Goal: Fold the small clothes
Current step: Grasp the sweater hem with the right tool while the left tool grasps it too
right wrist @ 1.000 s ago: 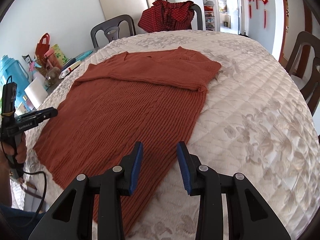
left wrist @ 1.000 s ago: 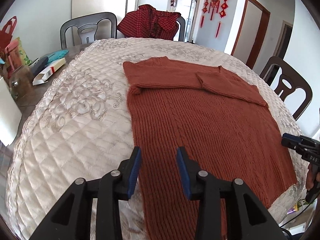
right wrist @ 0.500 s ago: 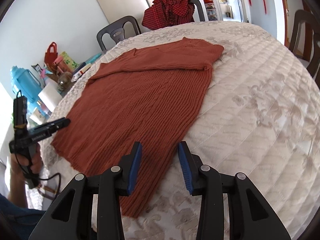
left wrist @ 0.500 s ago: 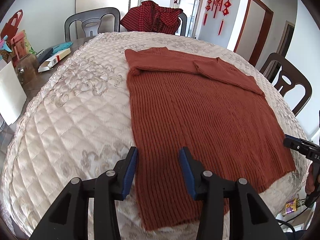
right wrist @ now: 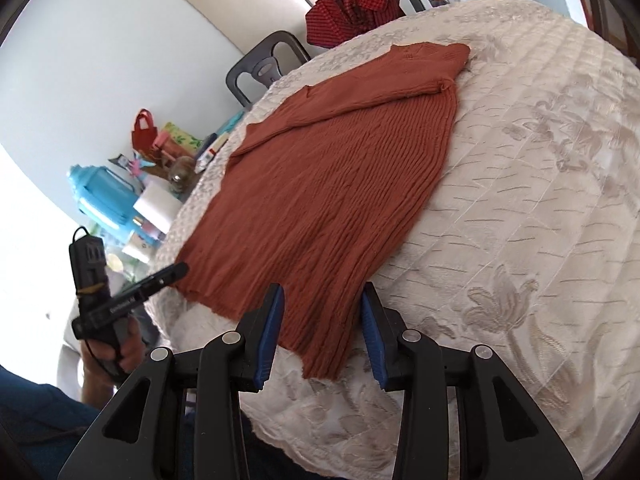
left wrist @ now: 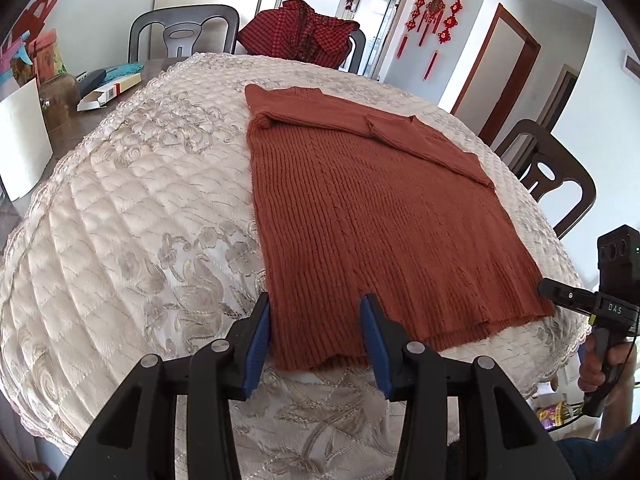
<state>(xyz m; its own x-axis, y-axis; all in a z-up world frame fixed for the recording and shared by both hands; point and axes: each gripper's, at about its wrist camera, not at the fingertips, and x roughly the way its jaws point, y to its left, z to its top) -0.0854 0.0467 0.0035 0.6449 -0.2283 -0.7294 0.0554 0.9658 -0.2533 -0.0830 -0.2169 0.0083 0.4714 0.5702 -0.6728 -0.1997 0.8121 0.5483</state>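
left gripper point(left wrist: 316, 326): jaws apart, level, nothing between | right gripper point(right wrist: 322, 322): jaws apart, rolled slightly, nothing between

One rust sweater point(left wrist: 360, 216), three chairs point(left wrist: 184, 32), two tools point(left wrist: 316, 328).

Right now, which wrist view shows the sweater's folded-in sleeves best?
The left wrist view: both sleeves lie folded across the chest of the sweater, square to the camera. The right wrist view shows the same sleeves tilted and slightly blurred, so their overlap is harder to read.
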